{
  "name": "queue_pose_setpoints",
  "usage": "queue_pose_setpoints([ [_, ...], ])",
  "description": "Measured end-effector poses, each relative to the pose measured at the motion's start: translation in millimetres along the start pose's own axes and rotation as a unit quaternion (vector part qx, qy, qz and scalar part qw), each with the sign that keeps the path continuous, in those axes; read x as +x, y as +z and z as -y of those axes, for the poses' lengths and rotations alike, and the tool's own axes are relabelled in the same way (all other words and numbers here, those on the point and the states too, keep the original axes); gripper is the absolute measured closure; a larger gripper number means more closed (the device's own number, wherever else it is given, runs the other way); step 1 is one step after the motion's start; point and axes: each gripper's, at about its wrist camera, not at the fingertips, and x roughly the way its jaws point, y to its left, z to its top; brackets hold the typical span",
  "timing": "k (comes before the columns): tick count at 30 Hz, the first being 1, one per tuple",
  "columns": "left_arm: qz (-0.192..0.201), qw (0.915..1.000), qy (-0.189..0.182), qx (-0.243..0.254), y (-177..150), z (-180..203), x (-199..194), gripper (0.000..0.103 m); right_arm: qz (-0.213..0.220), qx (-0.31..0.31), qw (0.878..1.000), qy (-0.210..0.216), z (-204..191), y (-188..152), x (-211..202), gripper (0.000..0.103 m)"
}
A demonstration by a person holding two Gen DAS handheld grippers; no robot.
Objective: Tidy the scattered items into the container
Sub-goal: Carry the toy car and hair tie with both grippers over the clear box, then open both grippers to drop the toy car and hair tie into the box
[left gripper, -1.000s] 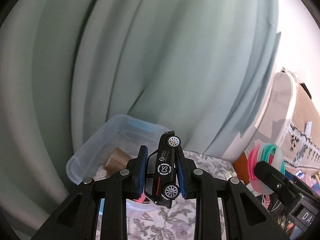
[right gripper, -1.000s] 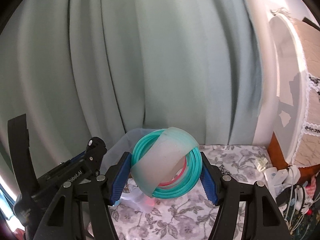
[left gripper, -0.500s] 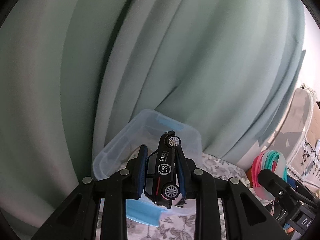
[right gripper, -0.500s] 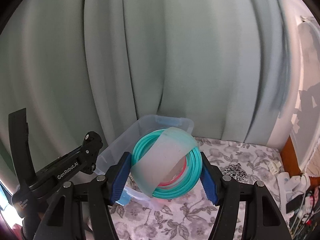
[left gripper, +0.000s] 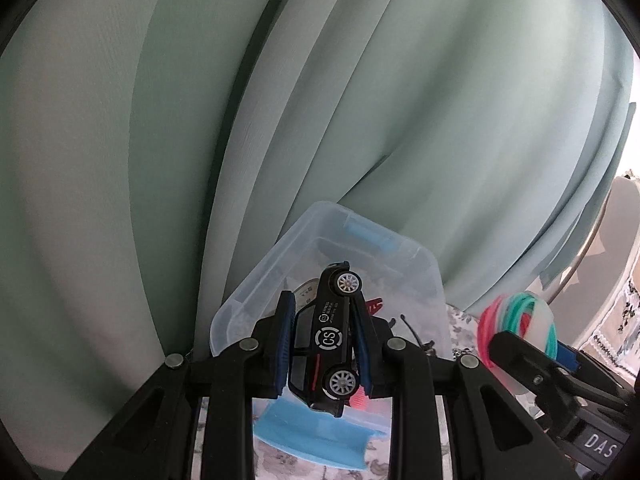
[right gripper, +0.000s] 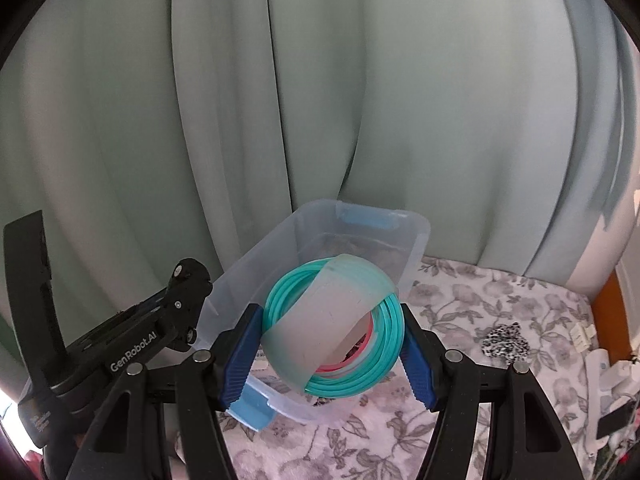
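Note:
My left gripper (left gripper: 322, 338) is shut on a black toy car (left gripper: 326, 336) held nose-up, wheels to the right, just in front of and above a clear plastic container (left gripper: 248, 292) with blue handles. My right gripper (right gripper: 334, 330) is shut on a bundle of teal and pink rings (right gripper: 380, 356) wrapped in a frosted band, hanging over the near part of the same container (right gripper: 260, 256). The rings (left gripper: 516, 320) and right gripper show at the right of the left wrist view. The left gripper's body (right gripper: 132, 344) shows at the left of the right wrist view.
The container holds several small items, partly hidden. It stands on a floral cloth (right gripper: 500, 308) against a pale green curtain (right gripper: 320, 100). A leopard-print scrunchie (right gripper: 504, 338) lies on the cloth at the right, with white and dark items (right gripper: 600, 368) at the far right edge.
Both grippers have moved closer to the container and lower, keeping their loads. The container now looks larger and more centred in both views.

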Motion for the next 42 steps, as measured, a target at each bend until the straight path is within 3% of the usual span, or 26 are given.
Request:
queue_pose_setpoints([
  [13, -0.022, 0.9997, 0.004, 0.008, 3.6, -10.6, 29.6, 0.075, -0.018, 0.005, 1.000, 0.013, -3.0, 8.3, 38.9, 0.035],
  [39, -0.024, 0.9993, 0.002, 0.029, 14.3, -4.0, 41.9, 0.075, -0.019, 0.013, 1.000, 0.009, -0.2, 22.4, 52.3, 0.033],
  [41, -0.023, 0.9993, 0.004, 0.030, 13.6, -3.7, 40.1, 0.073, -0.023, 0.008, 1.000, 0.010, -1.3, 22.4, 52.9, 0.033],
  [42, -0.022, 0.9993, 0.004, 0.031, 13.6, -3.0, 40.5, 0.066, -0.025, 0.004, 1.000, 0.009, -2.1, 22.1, 53.0, 0.033],
])
